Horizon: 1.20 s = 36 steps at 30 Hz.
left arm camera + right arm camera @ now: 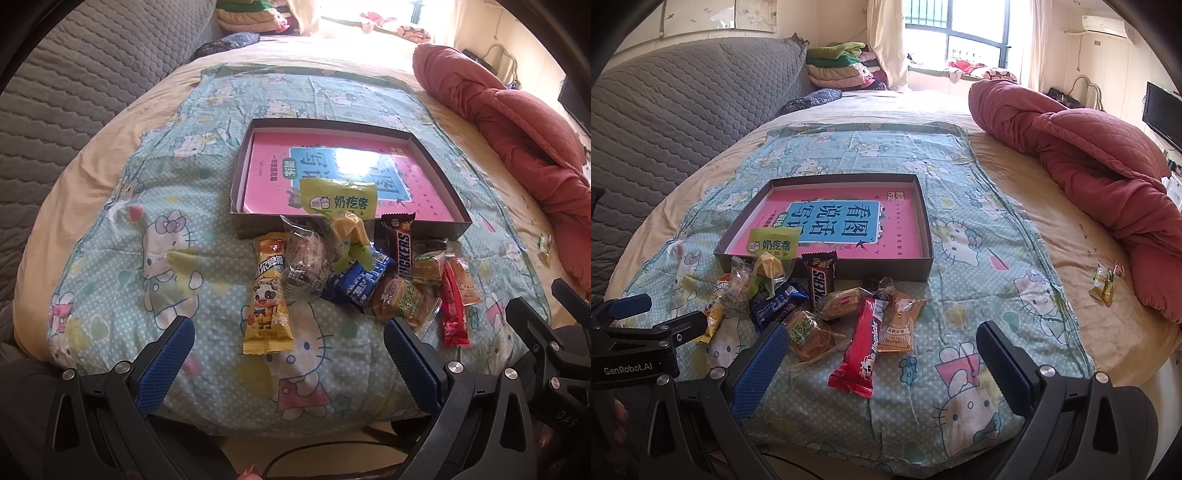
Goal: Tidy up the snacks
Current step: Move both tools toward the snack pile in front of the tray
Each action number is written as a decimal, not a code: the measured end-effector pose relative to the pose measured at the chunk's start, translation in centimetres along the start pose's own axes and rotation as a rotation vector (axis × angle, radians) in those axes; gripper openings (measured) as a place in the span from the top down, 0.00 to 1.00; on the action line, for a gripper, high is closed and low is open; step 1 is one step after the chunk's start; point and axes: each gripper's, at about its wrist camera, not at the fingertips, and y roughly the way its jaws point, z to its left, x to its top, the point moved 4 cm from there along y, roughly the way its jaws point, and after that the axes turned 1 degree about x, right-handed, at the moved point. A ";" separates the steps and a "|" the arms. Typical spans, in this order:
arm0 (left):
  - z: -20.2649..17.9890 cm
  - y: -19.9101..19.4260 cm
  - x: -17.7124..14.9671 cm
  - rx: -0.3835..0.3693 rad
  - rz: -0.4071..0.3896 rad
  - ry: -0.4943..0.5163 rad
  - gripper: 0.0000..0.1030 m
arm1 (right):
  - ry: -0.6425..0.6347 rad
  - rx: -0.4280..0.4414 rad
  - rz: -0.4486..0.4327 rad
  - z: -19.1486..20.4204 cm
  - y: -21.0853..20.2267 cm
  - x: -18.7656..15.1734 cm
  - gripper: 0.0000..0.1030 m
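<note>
Snacks (347,280) are lying piled mid-frame before the box (458,206); I am holding both tongs (288,354) (882,365) wide, empty; advisable: pinching one wrapper's end cleanly.

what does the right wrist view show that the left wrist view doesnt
Only the right wrist view shows the window, the air conditioner, the screen and the left tool from the side. Only the left wrist view shows the whole cow wrapper. Both share the box, the chocolate bar, the red wrapper and the red quilt.
</note>
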 end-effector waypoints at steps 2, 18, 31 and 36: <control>0.0 0.0 0.0 0.001 0.002 0.002 0.00 | 0.000 0.000 0.000 0.0 0.0 0.0 0.01; -0.2 -0.1 -0.1 -0.003 0.000 0.010 0.00 | -0.009 0.009 -0.009 0.3 -0.1 -0.1 0.01; -0.1 0.3 -0.2 -0.005 0.017 -0.001 0.00 | -0.011 0.028 -0.010 0.5 -0.1 0.0 0.01; 0.1 0.6 -0.2 -0.013 0.026 -0.004 0.00 | 0.001 0.033 -0.002 0.3 0.1 -0.1 0.01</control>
